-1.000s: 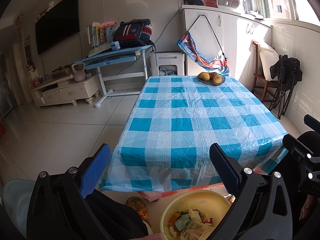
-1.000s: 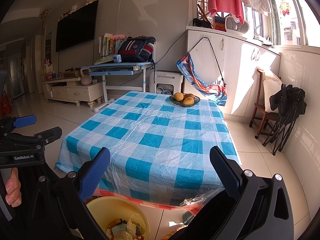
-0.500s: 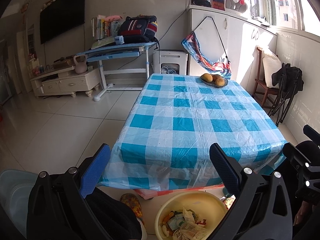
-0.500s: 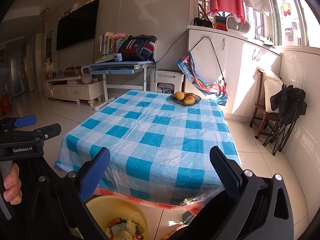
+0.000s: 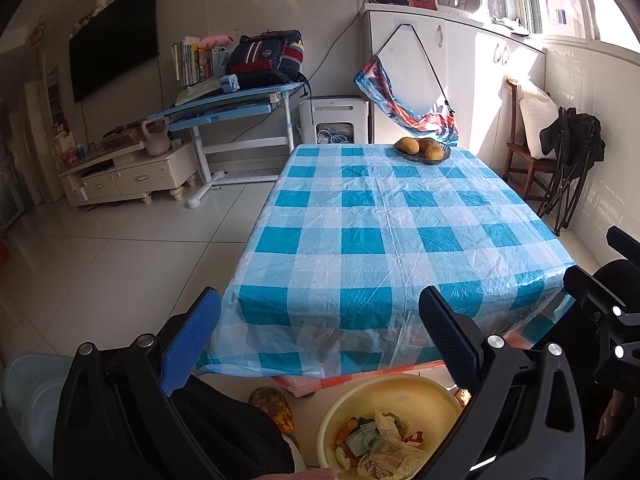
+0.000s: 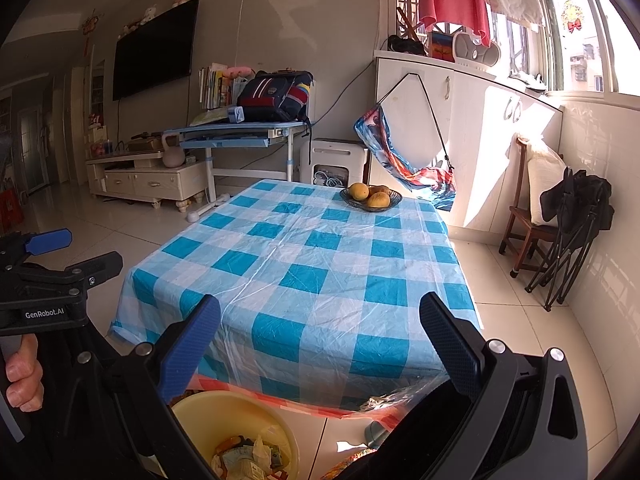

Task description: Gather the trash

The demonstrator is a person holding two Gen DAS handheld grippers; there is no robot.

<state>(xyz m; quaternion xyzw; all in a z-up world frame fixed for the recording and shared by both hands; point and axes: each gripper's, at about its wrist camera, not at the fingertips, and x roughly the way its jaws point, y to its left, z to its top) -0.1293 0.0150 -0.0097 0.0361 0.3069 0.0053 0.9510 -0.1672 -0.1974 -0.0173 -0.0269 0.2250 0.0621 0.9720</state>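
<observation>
A yellow basin (image 5: 404, 392) full of crumpled wrappers and paper trash (image 5: 380, 440) stands on the floor below the near table edge. It also shows in the right wrist view (image 6: 224, 416). My left gripper (image 5: 320, 340) is open and empty, held above the basin and the table's near edge. My right gripper (image 6: 320, 340) is open and empty, above the same edge. The left gripper also shows at the left of the right wrist view (image 6: 60, 256). The blue checked tablecloth (image 5: 392, 220) carries no trash that I can see.
A bowl of fruit (image 5: 422, 150) sits at the table's far end. A wooden chair (image 6: 528, 216) with a black folded frame stands at the right wall. A blue desk (image 5: 232, 108) and TV cabinet (image 5: 128, 172) stand at the back left.
Both grippers have stayed open and empty. The left wrist view has lifted and drifted slightly; the basin sits a little more to the right in it. The right wrist view is nearly unchanged.
</observation>
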